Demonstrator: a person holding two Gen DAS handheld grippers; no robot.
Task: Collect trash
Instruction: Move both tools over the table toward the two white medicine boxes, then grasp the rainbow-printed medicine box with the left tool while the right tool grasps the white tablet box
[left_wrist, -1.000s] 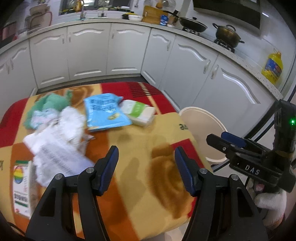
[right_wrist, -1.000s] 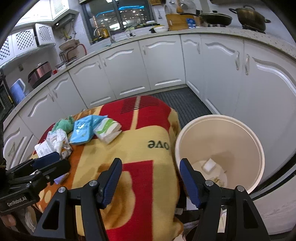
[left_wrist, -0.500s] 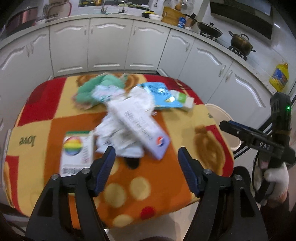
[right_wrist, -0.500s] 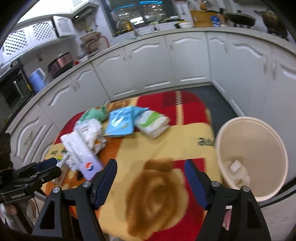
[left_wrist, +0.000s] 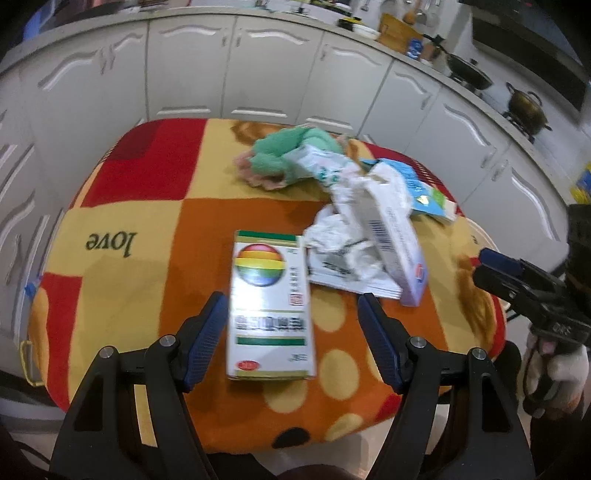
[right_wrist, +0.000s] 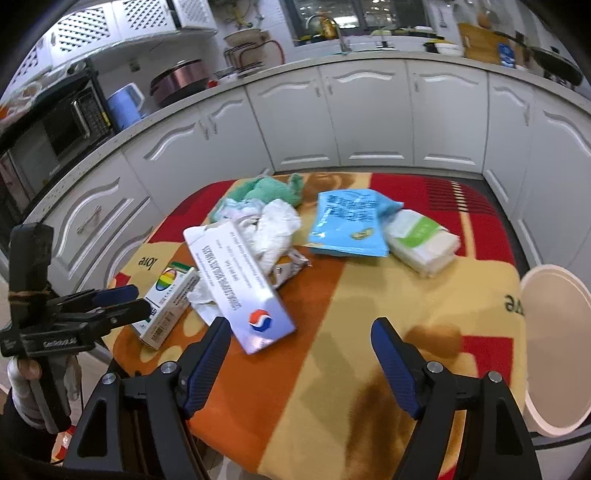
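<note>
Trash lies on a blanket-covered table (left_wrist: 147, 236). A white box with a rainbow ball (left_wrist: 269, 306) (right_wrist: 168, 295) lies between the fingers of my open left gripper (left_wrist: 291, 332), which hovers over it. A long white box (left_wrist: 391, 236) (right_wrist: 236, 280) rests on crumpled white paper (left_wrist: 343, 251) (right_wrist: 275, 230). Behind are a green cloth (left_wrist: 291, 151) (right_wrist: 269, 190), a blue packet (right_wrist: 349, 223) and a tissue pack (right_wrist: 421, 242). My right gripper (right_wrist: 301, 354) is open and empty above the table's front. A cream bin (right_wrist: 550, 339) stands at the right.
White kitchen cabinets (right_wrist: 369, 118) curve round behind the table. The counter holds pots (left_wrist: 524, 107), a rice cooker (right_wrist: 181, 81) and a microwave (right_wrist: 48, 129). The table's front edge (left_wrist: 258, 439) drops to the floor.
Both grippers have swung left, away from the bin and toward the trash pile. The left gripper has come down over the rainbow box.
</note>
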